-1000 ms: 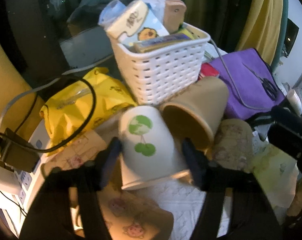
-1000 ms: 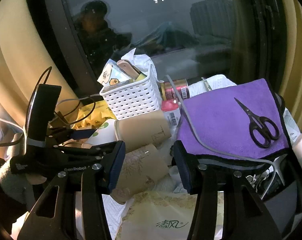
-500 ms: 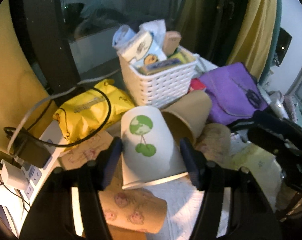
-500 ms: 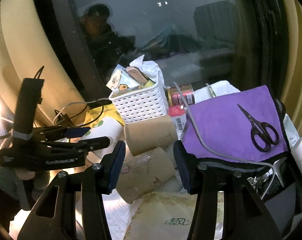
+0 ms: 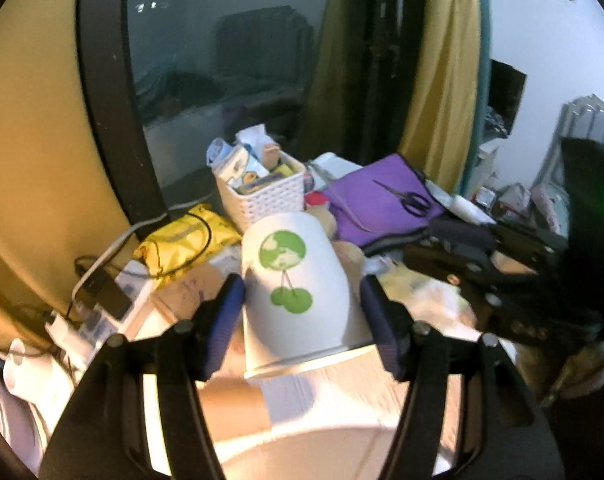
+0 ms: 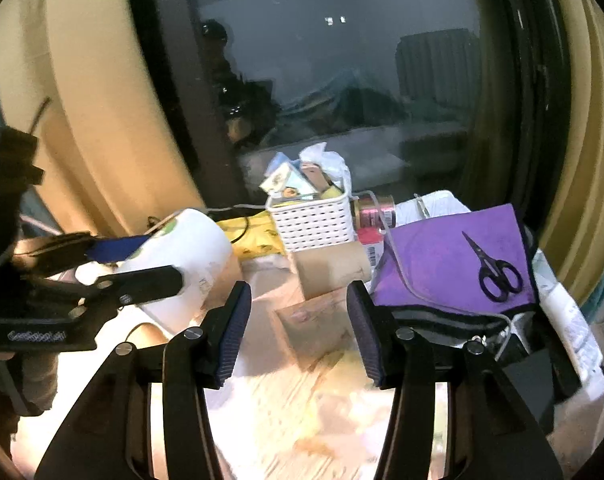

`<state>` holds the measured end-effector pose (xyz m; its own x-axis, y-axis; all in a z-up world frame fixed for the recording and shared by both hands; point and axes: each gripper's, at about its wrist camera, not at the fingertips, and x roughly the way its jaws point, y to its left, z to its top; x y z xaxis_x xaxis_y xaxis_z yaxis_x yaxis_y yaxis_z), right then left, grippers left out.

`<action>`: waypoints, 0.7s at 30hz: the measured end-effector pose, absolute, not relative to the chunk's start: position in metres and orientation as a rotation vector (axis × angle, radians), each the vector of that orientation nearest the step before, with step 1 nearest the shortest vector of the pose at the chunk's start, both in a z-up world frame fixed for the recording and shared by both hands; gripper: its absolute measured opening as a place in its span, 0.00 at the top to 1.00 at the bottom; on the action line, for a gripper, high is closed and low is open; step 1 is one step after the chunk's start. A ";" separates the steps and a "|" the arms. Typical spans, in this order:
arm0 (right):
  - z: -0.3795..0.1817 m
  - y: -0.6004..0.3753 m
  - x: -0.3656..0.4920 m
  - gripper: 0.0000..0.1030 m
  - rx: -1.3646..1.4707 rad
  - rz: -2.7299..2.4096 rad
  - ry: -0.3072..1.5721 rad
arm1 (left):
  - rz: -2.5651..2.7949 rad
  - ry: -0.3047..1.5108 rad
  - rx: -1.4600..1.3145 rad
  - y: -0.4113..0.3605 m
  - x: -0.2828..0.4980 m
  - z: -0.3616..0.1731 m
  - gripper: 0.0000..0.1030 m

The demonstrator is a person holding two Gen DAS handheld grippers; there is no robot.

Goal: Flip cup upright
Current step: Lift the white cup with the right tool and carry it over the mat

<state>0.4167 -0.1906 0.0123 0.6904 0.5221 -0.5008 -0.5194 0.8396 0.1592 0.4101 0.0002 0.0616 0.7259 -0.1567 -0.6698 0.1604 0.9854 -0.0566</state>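
My left gripper [image 5: 302, 312] is shut on a white paper cup [image 5: 297, 292] with green cherry prints. The cup is lifted off the table, its base pointing away from the camera and its open rim near me. The right wrist view shows the same cup [image 6: 181, 264] held in the air at left, tilted, by the left gripper [image 6: 141, 264]. My right gripper [image 6: 297, 320] is open and empty above a brown printed cup [image 6: 314, 332] lying on its side. Another plain brown cup [image 6: 334, 268] lies on its side behind it.
A white basket [image 6: 314, 220] of packets stands at the back by the dark window. A purple cloth [image 6: 442, 264] with black scissors [image 6: 494, 272] lies at right. A yellow bag [image 5: 185, 236], cables and a power strip [image 5: 101, 312] sit at left.
My left gripper has lifted the white cup up off the table and away from the brown cups. The right gripper has risen a little and stays open.
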 end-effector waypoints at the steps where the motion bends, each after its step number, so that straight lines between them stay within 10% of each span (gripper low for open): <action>1: 0.014 -0.190 0.411 0.49 -0.001 0.582 0.559 | -0.182 0.736 0.007 -0.001 0.399 0.065 0.40; 21: -0.001 -0.140 0.234 0.49 -0.166 0.661 0.583 | -0.250 0.718 -0.124 0.015 0.201 0.017 0.40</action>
